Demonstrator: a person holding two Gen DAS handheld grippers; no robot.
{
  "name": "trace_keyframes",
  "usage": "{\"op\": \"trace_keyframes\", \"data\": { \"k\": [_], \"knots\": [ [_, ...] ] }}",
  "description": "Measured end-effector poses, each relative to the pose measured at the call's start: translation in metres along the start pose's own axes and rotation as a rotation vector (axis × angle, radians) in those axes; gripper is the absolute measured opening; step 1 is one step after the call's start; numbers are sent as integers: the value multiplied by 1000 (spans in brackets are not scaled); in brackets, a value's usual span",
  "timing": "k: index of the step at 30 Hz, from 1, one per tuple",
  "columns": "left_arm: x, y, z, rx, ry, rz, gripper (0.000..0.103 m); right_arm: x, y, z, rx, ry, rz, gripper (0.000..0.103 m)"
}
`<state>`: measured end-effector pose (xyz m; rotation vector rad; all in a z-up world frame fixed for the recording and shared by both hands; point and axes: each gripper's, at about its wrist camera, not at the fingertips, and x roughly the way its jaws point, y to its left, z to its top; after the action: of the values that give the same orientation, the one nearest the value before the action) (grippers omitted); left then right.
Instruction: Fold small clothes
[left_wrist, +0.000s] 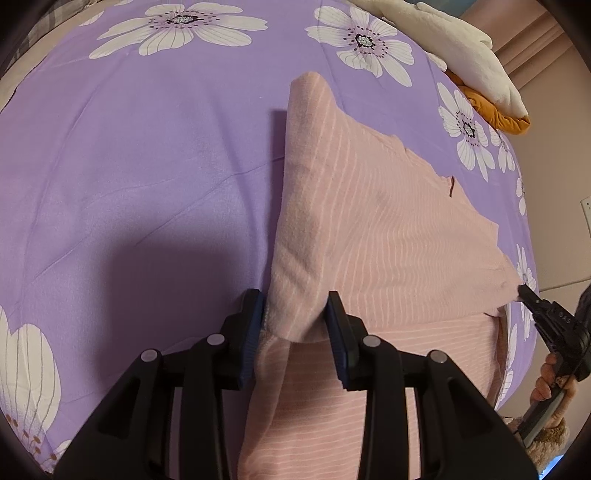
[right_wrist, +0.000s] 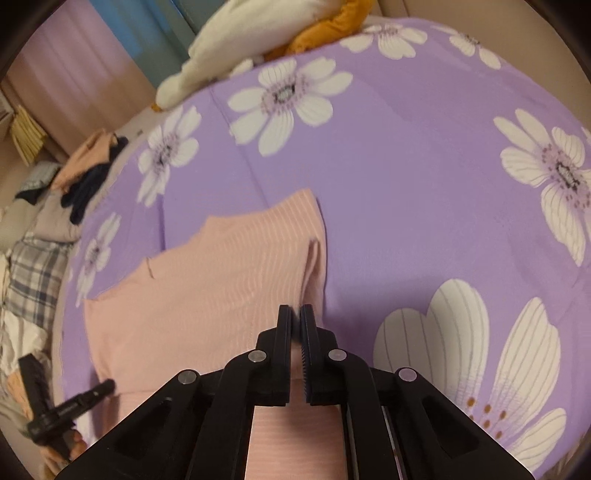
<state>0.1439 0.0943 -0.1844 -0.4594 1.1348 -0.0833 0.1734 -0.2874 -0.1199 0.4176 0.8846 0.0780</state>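
You are partway through a fold: your left gripper (left_wrist: 295, 314) has its jaws parted only as wide as the bunched hem between them, and that fold of the pink, white-striped knit garment (left_wrist: 388, 229) is lifted up off the rest of the cloth. Your right gripper (right_wrist: 295, 325) has its jaws nearly together on the garment's near edge; a sliver of pink shows between the pads, so it looks pinched, though the blur there keeps me from being sure. In the left wrist view that right gripper's tip sits at the garment's far right corner. My judgement is that the next move calls for both grippers to travel together, carrying the held edge up and over the flat part so the layers line up — keep both grips closed until the cloth lies down, or the fold will skew. The garment lies spread on the purple bedsheet printed with large white flowers (left_wrist: 147, 166), which is soft and may drag with the fabric. Farther off, a cream plush toy (left_wrist: 461, 51) with an orange piece under it rests at the bed's edge — and past the bed, loose clothes (right_wrist: 88, 166) are heaped.
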Motion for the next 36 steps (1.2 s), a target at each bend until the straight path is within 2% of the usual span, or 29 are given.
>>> {"op": "trace_keyframes", "data": {
  "k": [3,9,23,36],
  "knots": [
    [0,-1,0,3,-1,-1,36,2,0,-1,-9,0,-27,6],
    [2,-2,-1,17,-2,6,37,39,-10,-12,0,97,-100,6],
    [3,-6,-4,45,-16,22,40,45,-10,-18,-15,78,-133,6],
    [3,-4,-6,36,-35,6,40,44,-9,-22,-25,51,-145,5]
  ]
}}
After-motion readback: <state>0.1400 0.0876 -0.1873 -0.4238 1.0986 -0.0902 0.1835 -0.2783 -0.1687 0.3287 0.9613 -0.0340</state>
